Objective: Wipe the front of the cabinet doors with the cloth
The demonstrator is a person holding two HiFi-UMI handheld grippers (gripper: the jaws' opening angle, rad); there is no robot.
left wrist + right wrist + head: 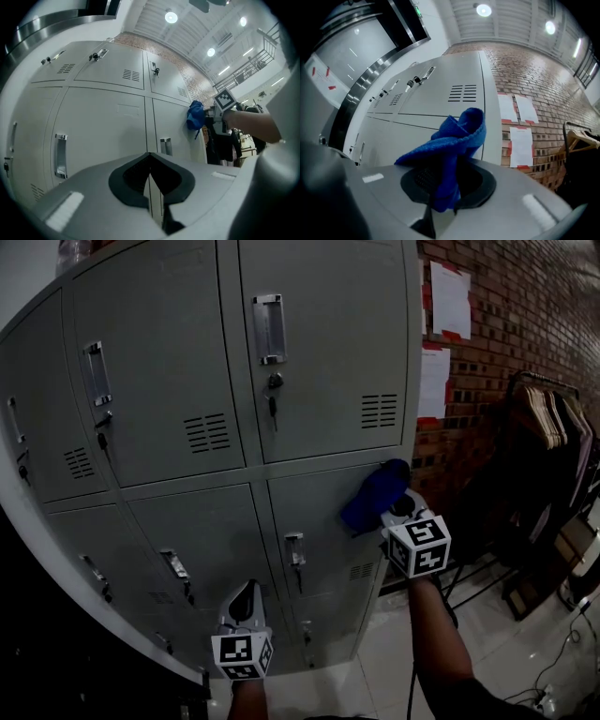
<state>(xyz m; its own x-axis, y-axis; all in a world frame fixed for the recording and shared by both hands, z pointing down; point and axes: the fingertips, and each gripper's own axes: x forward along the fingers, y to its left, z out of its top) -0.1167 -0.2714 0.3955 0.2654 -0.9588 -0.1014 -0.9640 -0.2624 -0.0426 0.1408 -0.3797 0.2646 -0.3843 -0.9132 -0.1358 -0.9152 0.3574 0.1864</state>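
A grey metal locker cabinet (187,381) with several doors, each with a handle and vent slots, fills the head view. My right gripper (392,507) is shut on a blue cloth (373,496), held against the top right part of a lower door by the cabinet's right edge. In the right gripper view the cloth (452,143) bunches up out of the shut jaws in front of the doors (440,101). My left gripper (246,604) hangs low before the bottom doors, shut and holding nothing. The left gripper view also shows the cloth (195,115) on the door.
A brick wall (506,324) with taped paper sheets (450,298) stands right of the cabinet. A rack of clothes hangers (548,418) is at the far right, and cables lie on the white tiled floor (497,634).
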